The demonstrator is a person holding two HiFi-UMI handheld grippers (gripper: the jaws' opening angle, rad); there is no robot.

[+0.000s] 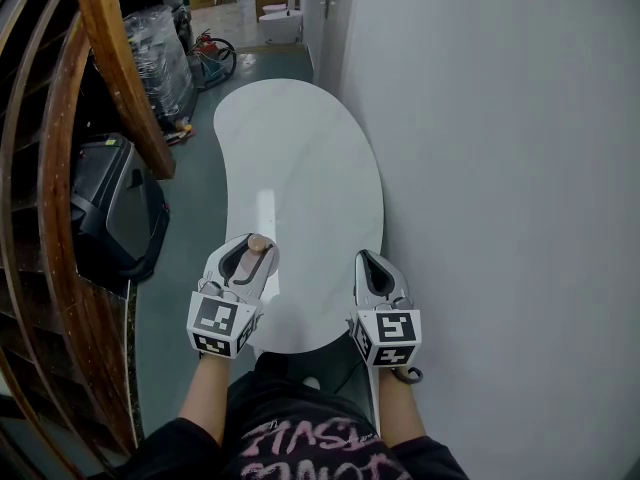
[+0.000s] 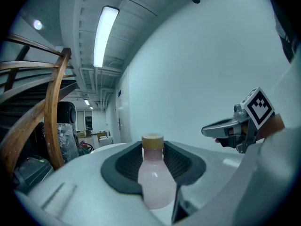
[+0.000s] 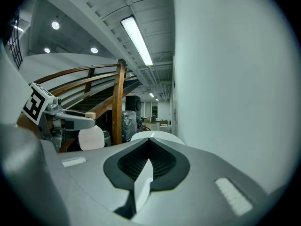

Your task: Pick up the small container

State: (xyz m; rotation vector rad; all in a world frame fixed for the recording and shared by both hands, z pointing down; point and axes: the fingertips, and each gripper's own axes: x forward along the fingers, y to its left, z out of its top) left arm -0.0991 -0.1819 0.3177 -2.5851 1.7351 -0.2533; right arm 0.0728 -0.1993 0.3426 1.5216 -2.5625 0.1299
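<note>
The small container (image 2: 154, 178) is a pale pink bottle with a tan cap. My left gripper (image 2: 153, 147) is shut on it, and the bottle stands upright between the dark pads. In the head view the left gripper (image 1: 252, 252) holds the container (image 1: 260, 243) over the near left part of the white table (image 1: 300, 168). My right gripper (image 1: 369, 262) hovers by the table's near right edge, shut with nothing in it. In its own view the right gripper (image 3: 149, 144) shows its pads meeting at the tips, with the left gripper (image 3: 66, 122) and the container (image 3: 91, 138) off to the left.
A white wall (image 1: 500, 168) runs along the table's right side. A curved wooden stair rail (image 1: 120, 78) stands at the left, with a dark bin (image 1: 115, 208) beneath it and wrapped goods (image 1: 160, 58) farther back.
</note>
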